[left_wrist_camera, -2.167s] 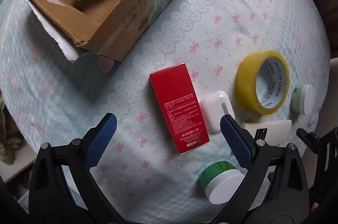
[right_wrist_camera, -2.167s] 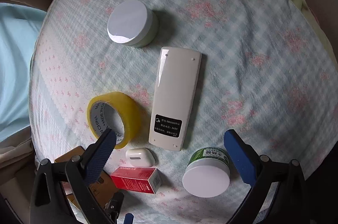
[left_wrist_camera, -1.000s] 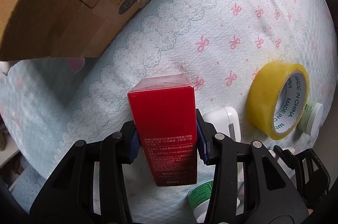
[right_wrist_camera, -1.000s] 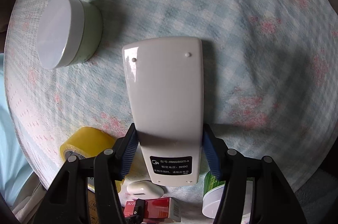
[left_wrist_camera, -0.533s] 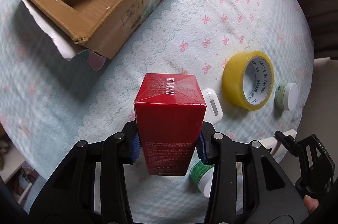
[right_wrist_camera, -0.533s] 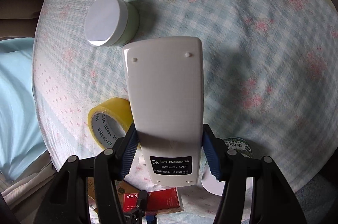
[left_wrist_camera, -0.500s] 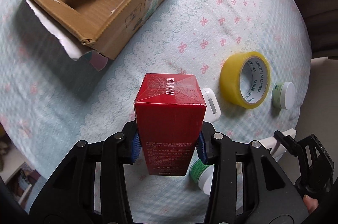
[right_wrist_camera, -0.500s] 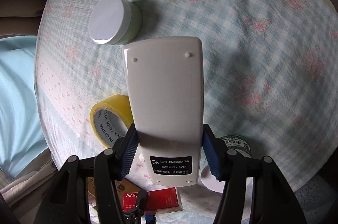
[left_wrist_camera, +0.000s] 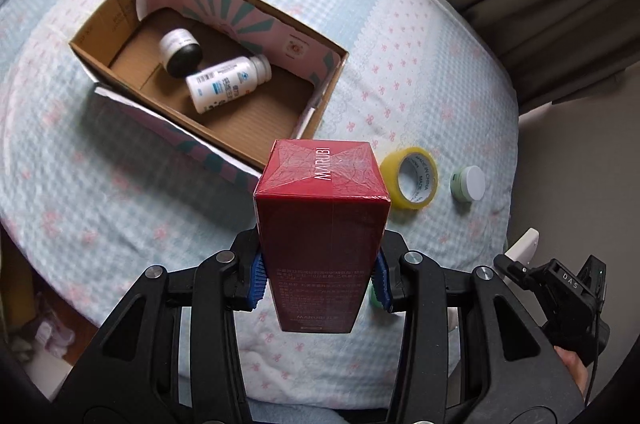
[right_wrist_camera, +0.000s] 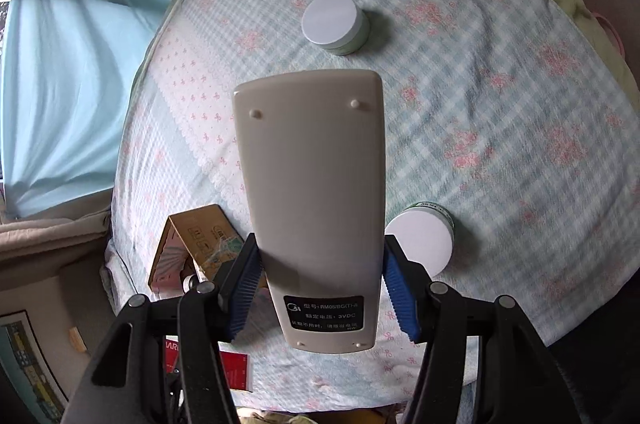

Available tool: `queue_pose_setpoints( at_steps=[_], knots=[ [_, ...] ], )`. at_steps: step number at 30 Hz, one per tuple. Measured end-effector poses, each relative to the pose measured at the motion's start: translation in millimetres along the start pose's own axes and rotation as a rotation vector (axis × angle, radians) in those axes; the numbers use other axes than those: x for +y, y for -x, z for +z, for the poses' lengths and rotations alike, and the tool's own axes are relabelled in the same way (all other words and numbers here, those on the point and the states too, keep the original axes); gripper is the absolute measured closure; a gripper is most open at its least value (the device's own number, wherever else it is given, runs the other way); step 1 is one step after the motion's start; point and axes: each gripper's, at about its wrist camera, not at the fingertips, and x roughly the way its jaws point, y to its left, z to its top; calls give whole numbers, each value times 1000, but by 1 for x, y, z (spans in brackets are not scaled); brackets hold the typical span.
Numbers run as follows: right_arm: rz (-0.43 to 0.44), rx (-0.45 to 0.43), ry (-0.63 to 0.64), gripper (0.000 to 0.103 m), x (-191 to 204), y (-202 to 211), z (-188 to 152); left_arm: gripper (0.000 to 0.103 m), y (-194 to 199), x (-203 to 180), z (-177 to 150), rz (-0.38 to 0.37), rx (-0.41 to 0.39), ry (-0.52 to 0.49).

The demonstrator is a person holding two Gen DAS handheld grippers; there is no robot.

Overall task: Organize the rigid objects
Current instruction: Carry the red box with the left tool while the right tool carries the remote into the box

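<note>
My left gripper (left_wrist_camera: 318, 284) is shut on a red carton (left_wrist_camera: 322, 224) and holds it high above the bed, near the open cardboard box (left_wrist_camera: 120, 0). The box holds a white bottle (left_wrist_camera: 226, 84) and a dark-lidded jar (left_wrist_camera: 180, 50). My right gripper (right_wrist_camera: 320, 288) is shut on a white remote control (right_wrist_camera: 314, 180), lifted off the bed, back side up. The cardboard box (right_wrist_camera: 188, 244) and the red carton (right_wrist_camera: 236, 370) show low at the left in the right wrist view.
On the bedspread lie a yellow tape roll (left_wrist_camera: 410, 180), a pale green jar (left_wrist_camera: 468, 184) (right_wrist_camera: 336, 24) and a green-labelled jar (right_wrist_camera: 424, 240). The bed edge (left_wrist_camera: 514, 144) and curtains (left_wrist_camera: 560, 4) are at the right.
Both grippers have risen further with their objects. The left view now looks down into the box from higher up. The tape roll is now hidden in the right view.
</note>
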Motion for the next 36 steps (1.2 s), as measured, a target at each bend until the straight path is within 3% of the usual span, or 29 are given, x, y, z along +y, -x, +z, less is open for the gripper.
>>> queue_pose_setpoints(
  at_steps=[3,7,19,28,36],
  knots=[
    [5,12,31,49,18,3,-8,65,39,28,12,8,-40,8],
    [15,0,55,49,38,19,-31,65,63,56,36,4,-66,6],
    [126,-30,69,49,171,-3,-81,65,88,125,141,-72,-48,-156],
    [102,-59,74,49,262,-53,-98,65,54,159,215,-78,17,-283],
    [5,-25,106,49,295,-137,-93,65,-16,171,246,-26,100,-389]
  ],
)
